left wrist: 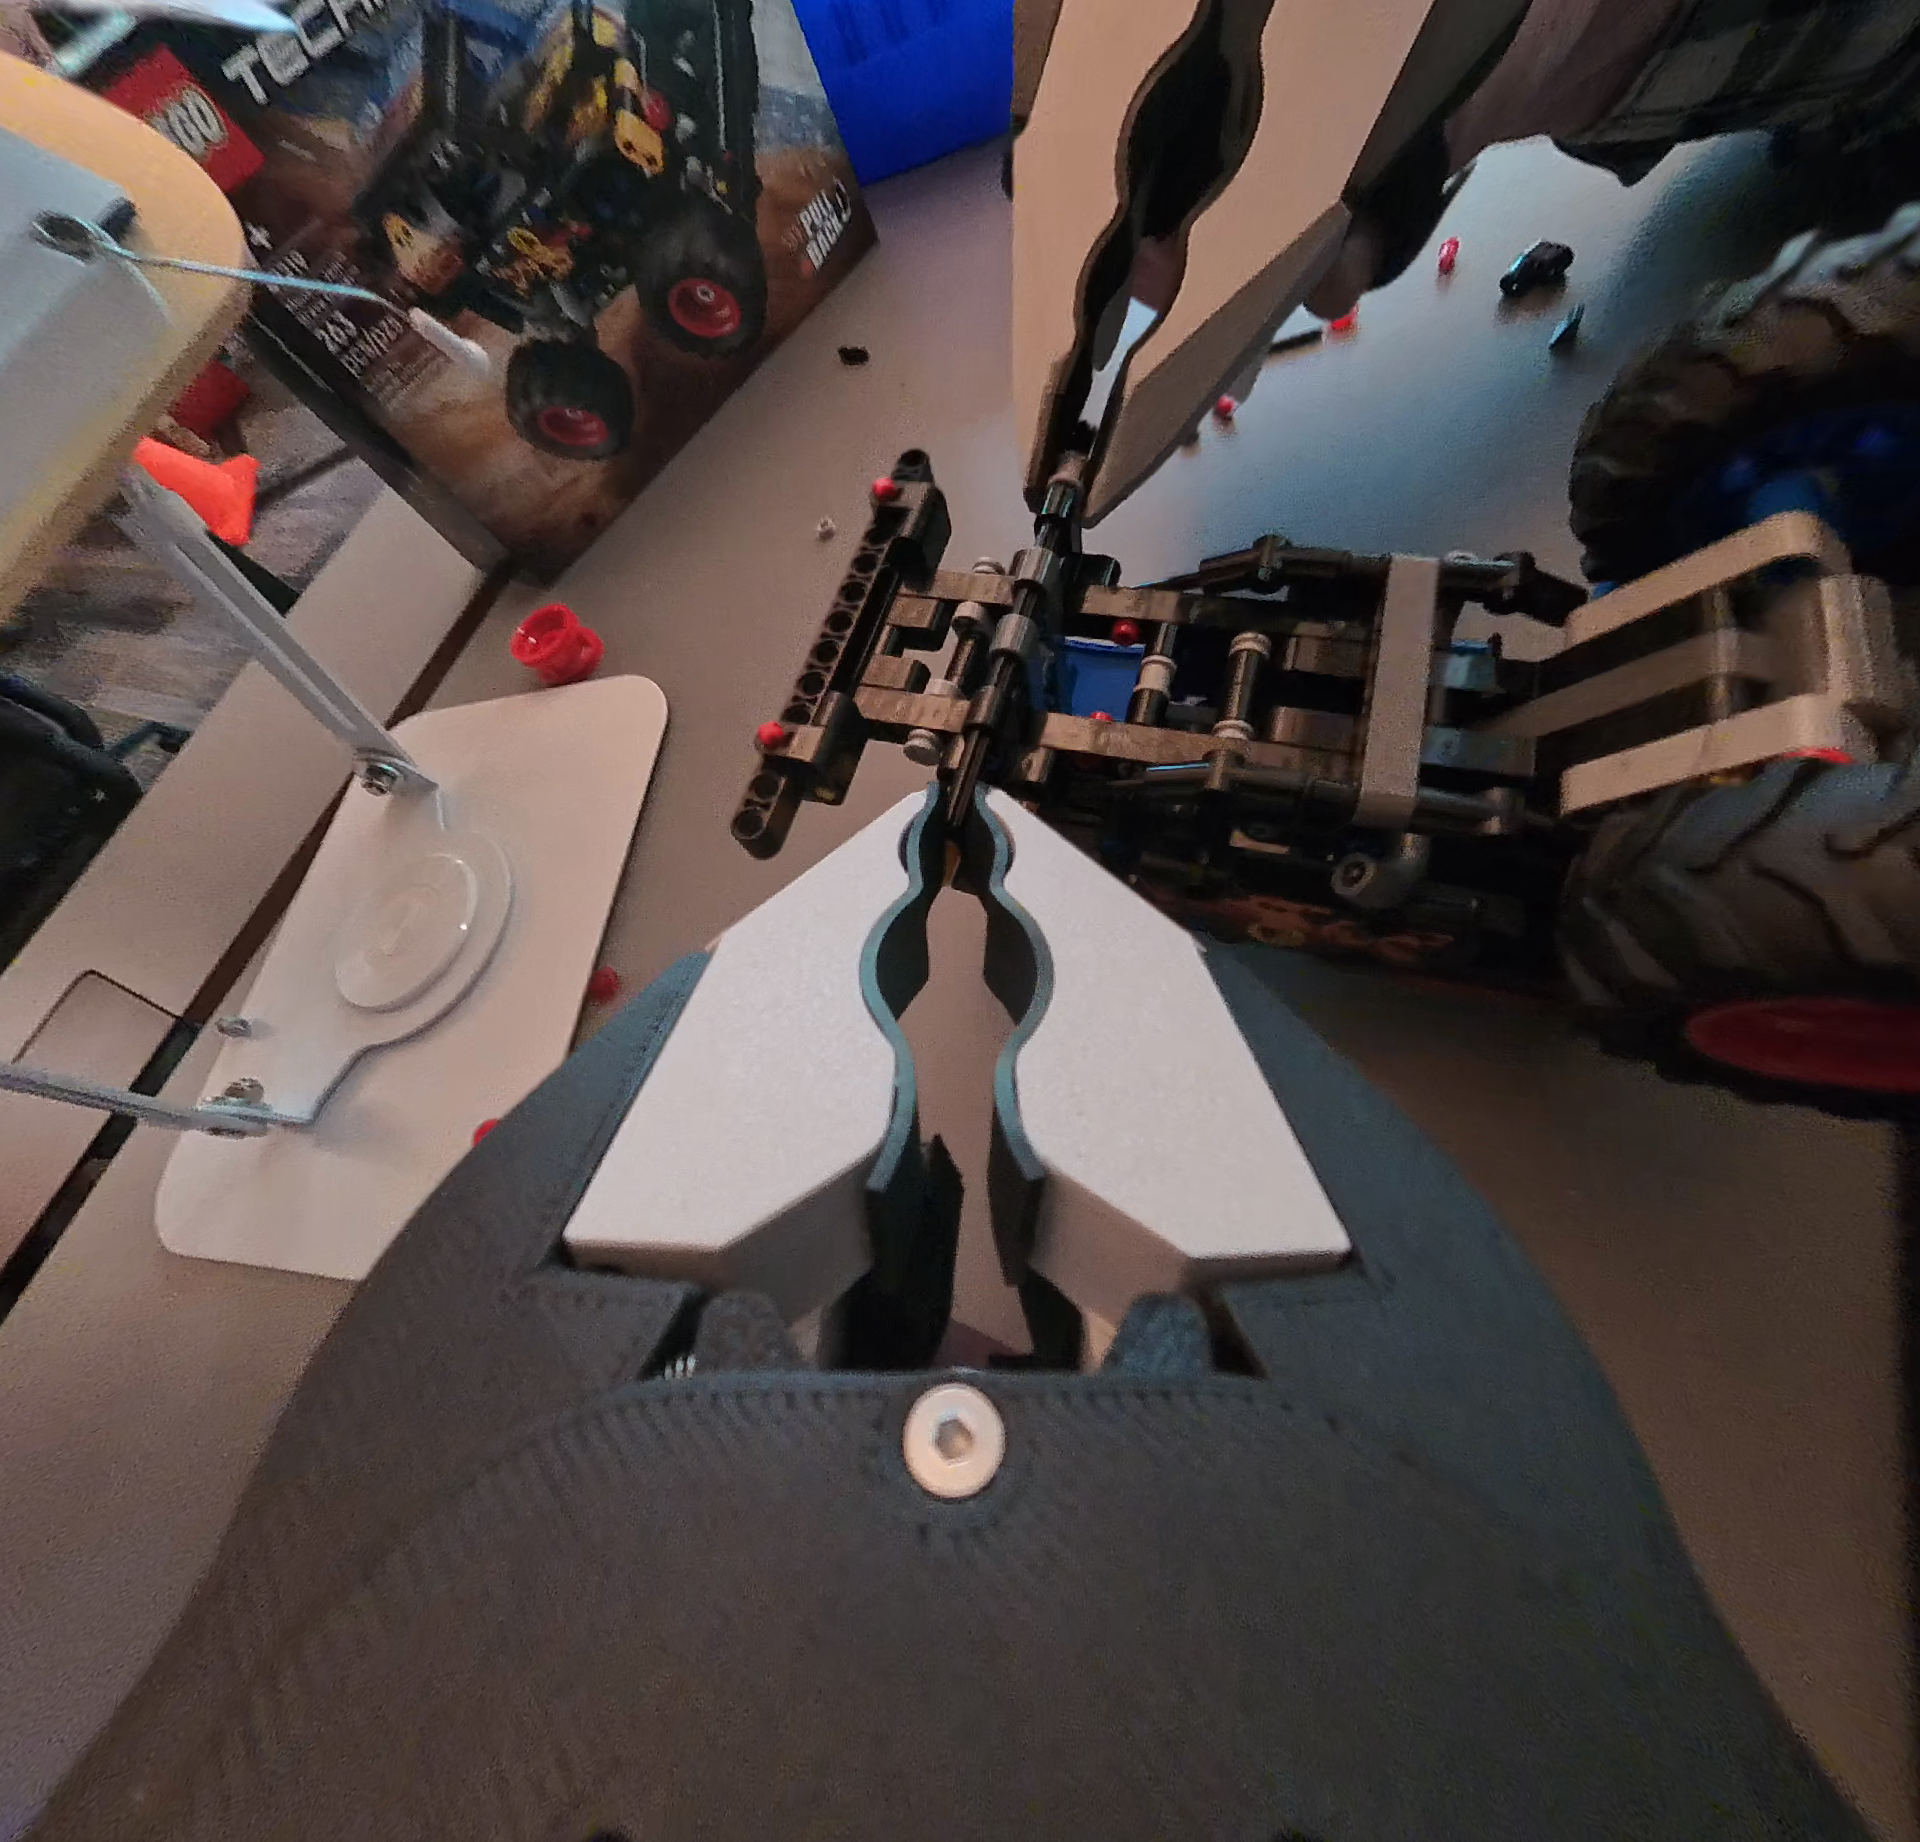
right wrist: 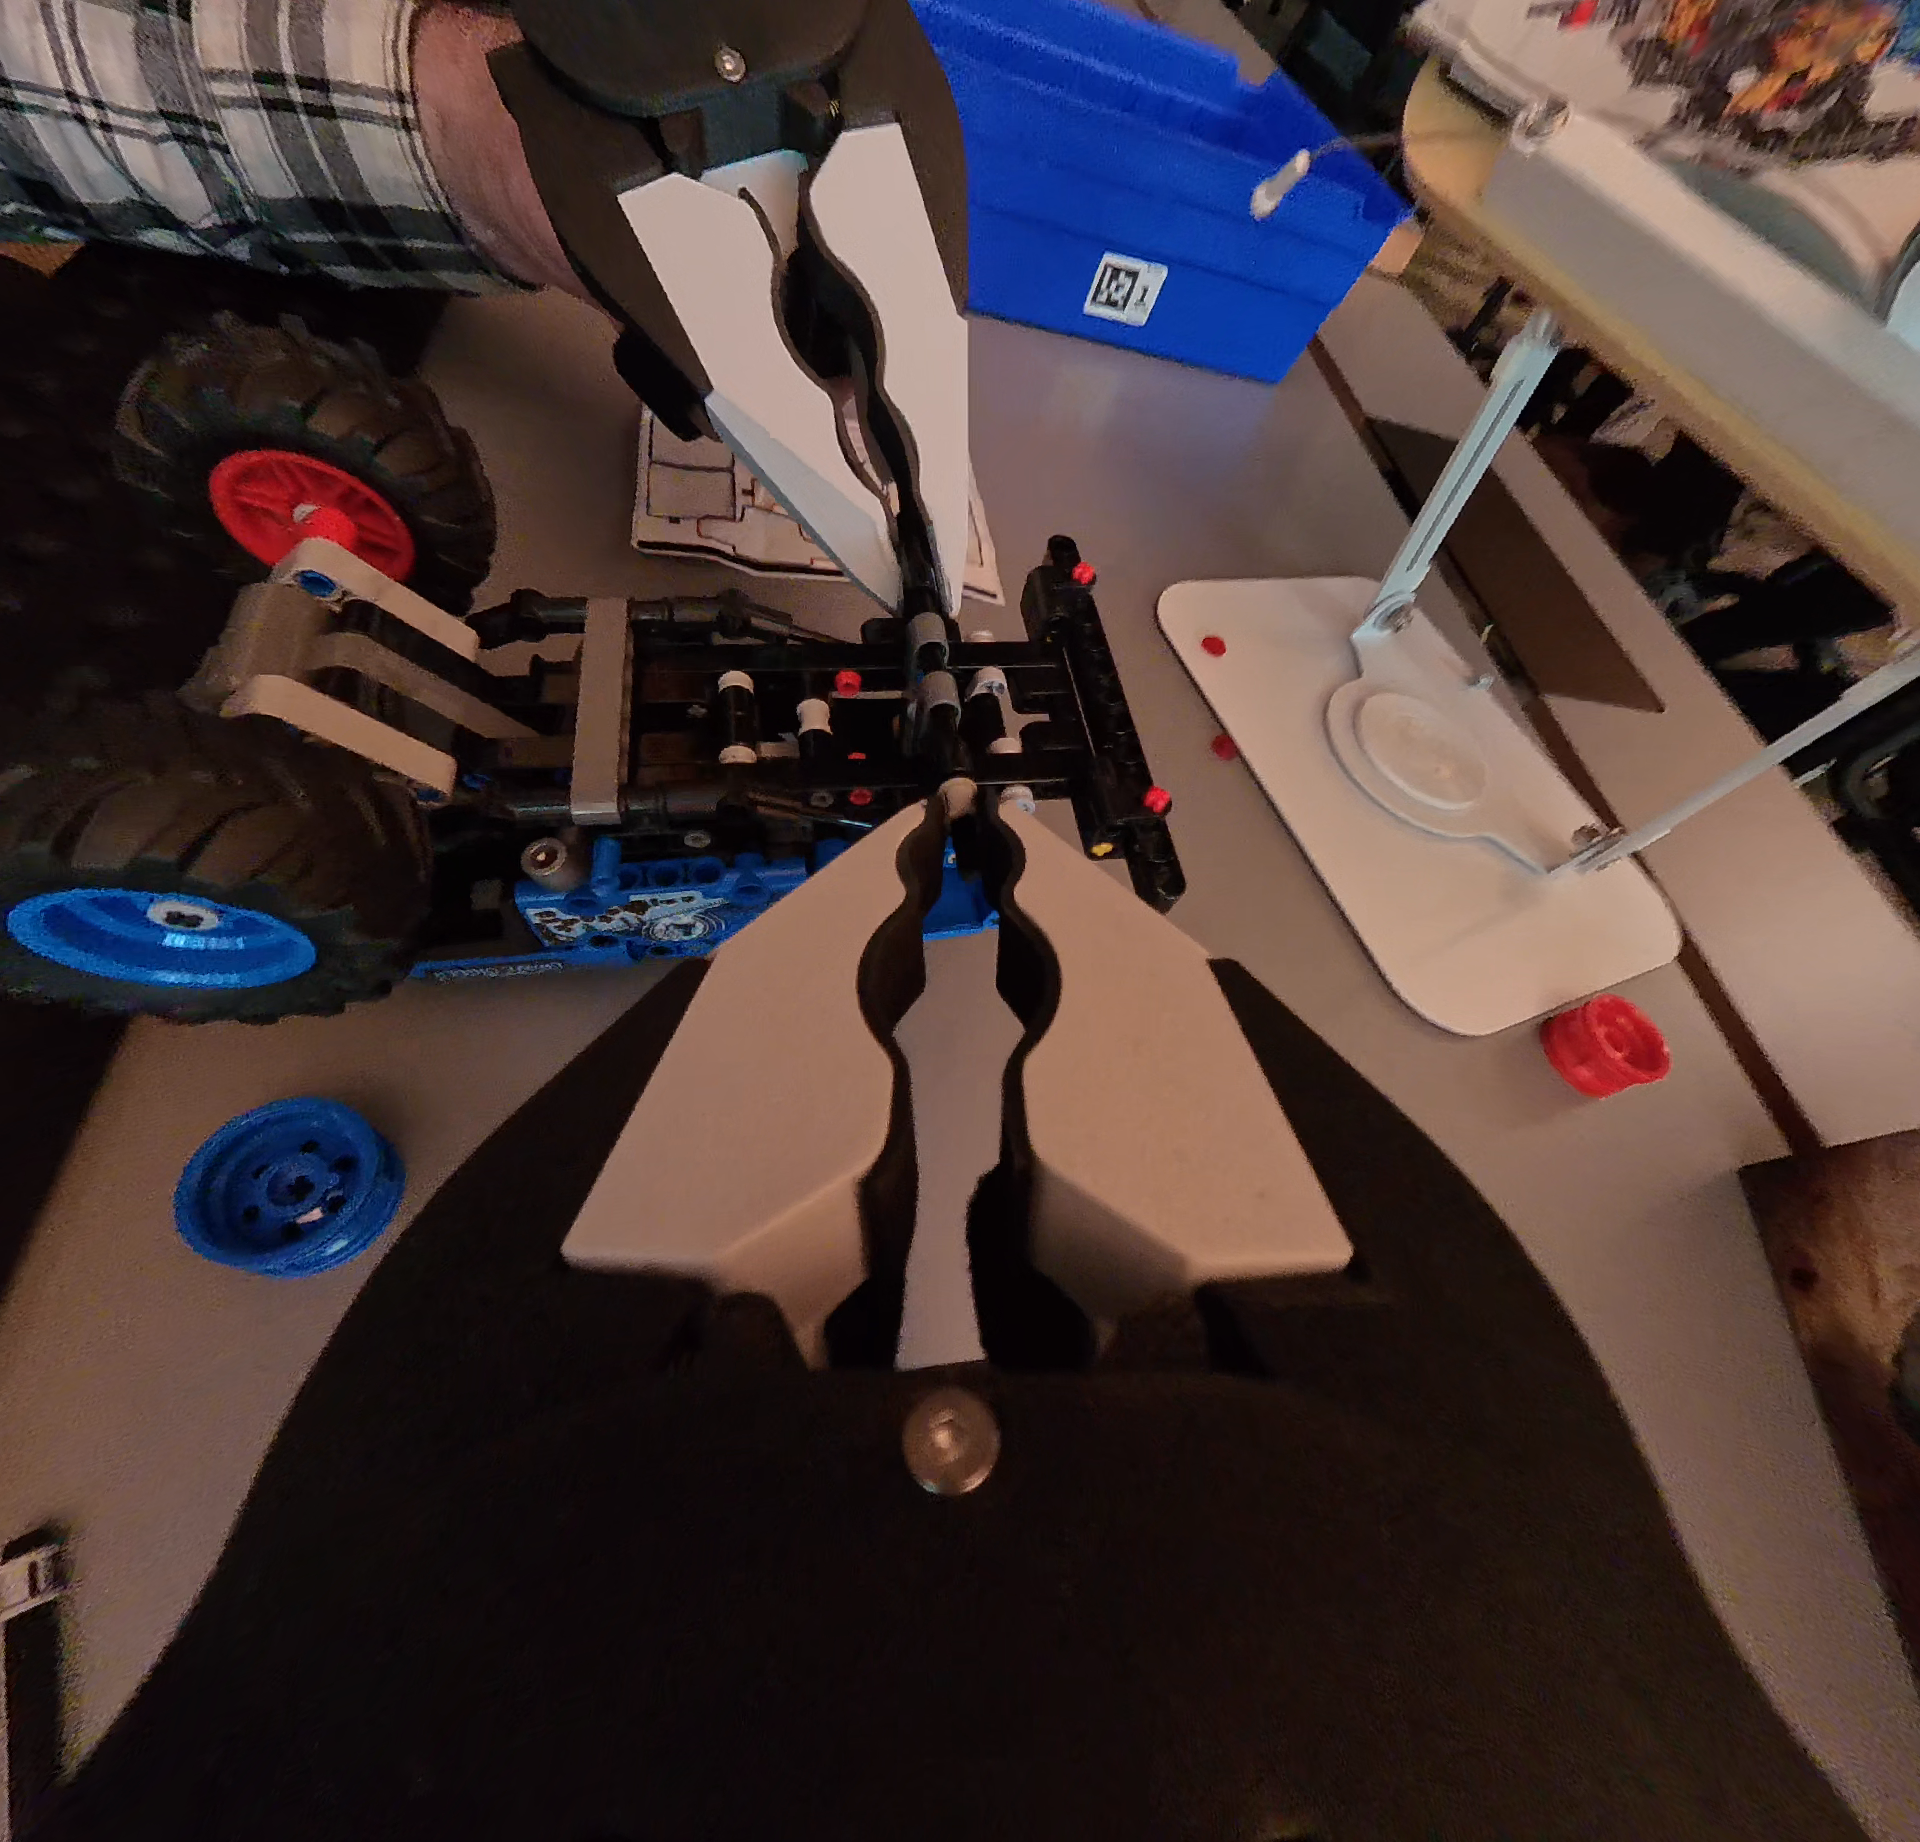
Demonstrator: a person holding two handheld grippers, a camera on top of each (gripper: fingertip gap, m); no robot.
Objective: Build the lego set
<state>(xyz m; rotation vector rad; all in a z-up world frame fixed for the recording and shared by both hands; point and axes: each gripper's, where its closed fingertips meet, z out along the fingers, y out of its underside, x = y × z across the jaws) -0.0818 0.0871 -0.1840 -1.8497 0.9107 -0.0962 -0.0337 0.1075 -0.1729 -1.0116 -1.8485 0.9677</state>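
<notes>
The partly built truck chassis lies on the grey table, a black frame with a blue block and big tyres at one end; it also shows in the right wrist view. A black axle with grey bushes crosses its front. My left gripper is shut on the near end of the axle. My right gripper comes in from above and is shut on the far end. In the right wrist view the right gripper and the left gripper hold the axle from opposite sides.
The set's box stands at the back left, a blue bin behind it. A white stand base sits beside the chassis. A loose red hub, a blue hub, a paper sheet and small red pins lie around. Some 6 cm of space lies between my two pairs of fingers. The blue hub is about equally far from each gripper, around 15 cm.
</notes>
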